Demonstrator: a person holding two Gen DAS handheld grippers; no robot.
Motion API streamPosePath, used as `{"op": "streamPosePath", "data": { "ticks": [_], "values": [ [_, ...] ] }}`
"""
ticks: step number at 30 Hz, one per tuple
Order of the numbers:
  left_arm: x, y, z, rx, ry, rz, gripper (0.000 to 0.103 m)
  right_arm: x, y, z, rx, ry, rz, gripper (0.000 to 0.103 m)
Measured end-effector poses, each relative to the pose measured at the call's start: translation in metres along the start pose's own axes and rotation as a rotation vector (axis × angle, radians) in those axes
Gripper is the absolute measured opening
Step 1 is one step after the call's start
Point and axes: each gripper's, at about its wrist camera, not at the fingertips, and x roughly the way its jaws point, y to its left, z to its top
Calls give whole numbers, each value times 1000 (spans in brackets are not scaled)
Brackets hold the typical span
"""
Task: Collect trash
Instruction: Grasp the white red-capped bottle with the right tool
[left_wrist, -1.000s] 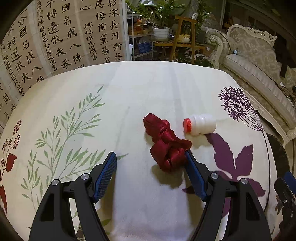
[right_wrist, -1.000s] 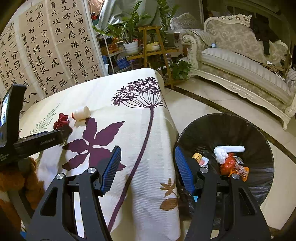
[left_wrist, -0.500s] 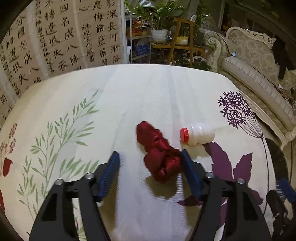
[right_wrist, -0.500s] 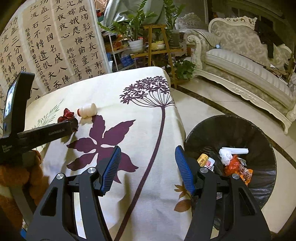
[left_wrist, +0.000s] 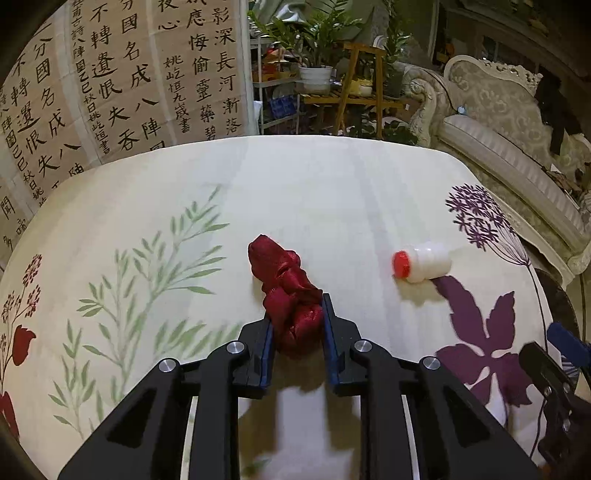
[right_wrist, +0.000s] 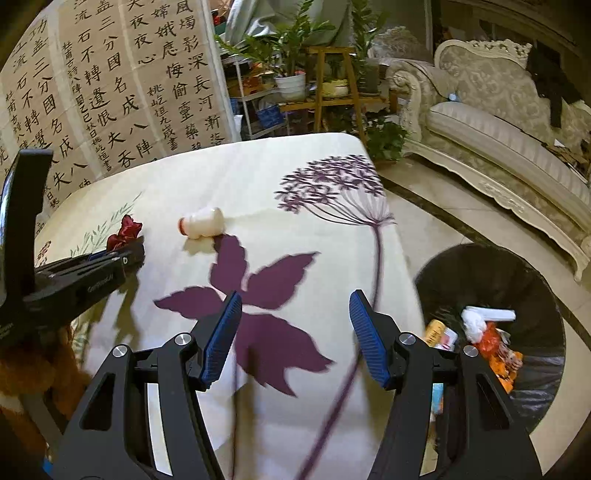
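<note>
Since the earlier frame my left gripper (left_wrist: 297, 325) has slid in around the crumpled red wrapper (left_wrist: 288, 291), and its jaws have just been closing, so now both blue pads are pressed against the near end of it. Clenched on the wrapper, I'd say, though the far end still lies on the tablecloth (left_wrist: 332, 192), so nothing's lifted yet. Wrapper sits dead center in the left wrist view, low-middle of the frame.

To the right of it, well apart, is the small white bottle with the red cap (left_wrist: 421, 262), lying on its side right at the tip of the purple leaf print. In the right wrist view the same bottle (right_wrist: 203, 223) is up in the upper left, with the wrapper (right_wrist: 125, 232) just left of it.

My right gripper (right_wrist: 295, 332) is released, jaws standing apart with nothing between them, hanging over the purple leaf near the table edge. It has swung further over the table than it was earlier. The black-lined trash bin (right_wrist: 480, 266) is at lower right on the floor, already holding some wrappers and a can.

So my read: we're at the grab step for the red wrapper. Next up I'd lift it clear and carry it right, over the table edge, to above the bin before letting go. Bottle looks like the right gripper's job.
</note>
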Motion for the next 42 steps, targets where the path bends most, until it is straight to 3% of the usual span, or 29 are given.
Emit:
{"op": "streamPosePath", "data": {
  "ticks": [12, 27, 31, 42],
  "values": [
    [-7, 49, -2, -35, -16, 60, 23, 39, 49, 26, -56, 30, 30, 59],
    [-1, 68, 0, -57, -8, 60, 23, 71, 76, 48, -75, 67, 6, 59],
    [-1, 68, 0, -58, -10, 58, 23, 73, 80, 49, -84, 71, -8, 39],
    [-7, 63, -3, -55, -21, 65, 23, 55, 71, 35, -74, 57, 1, 39]
  ]
}}
